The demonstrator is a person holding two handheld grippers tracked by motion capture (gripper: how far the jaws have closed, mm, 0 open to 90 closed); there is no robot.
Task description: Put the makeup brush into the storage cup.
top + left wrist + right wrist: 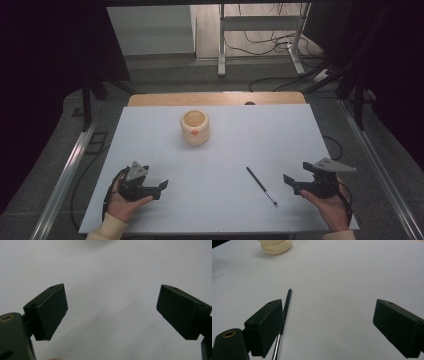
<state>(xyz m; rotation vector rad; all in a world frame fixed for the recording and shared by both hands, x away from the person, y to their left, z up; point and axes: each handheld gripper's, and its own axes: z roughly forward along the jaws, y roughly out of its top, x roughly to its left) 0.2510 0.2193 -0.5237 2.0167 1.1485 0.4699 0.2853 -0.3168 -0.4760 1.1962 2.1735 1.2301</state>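
A cream-coloured cup (194,127) with a small orange mark stands upright on the white table top (215,150), towards the far middle; its base (275,246) shows at the top of the right gripper view. A thin black pen (261,186) with a silver end lies flat at the front right; in the right gripper view the pen (286,307) runs beside the left jaw. My left gripper (162,188) rests at the front left, open, with nothing between its jaws (112,312). My right gripper (289,182) is open at the front right, just right of the pen (327,322).
A wooden strip (215,98) edges the table's far side. Beyond it stand a metal frame (260,30) and loose cables (280,42) on the floor. Metal rails (65,175) run along both sides of the table.
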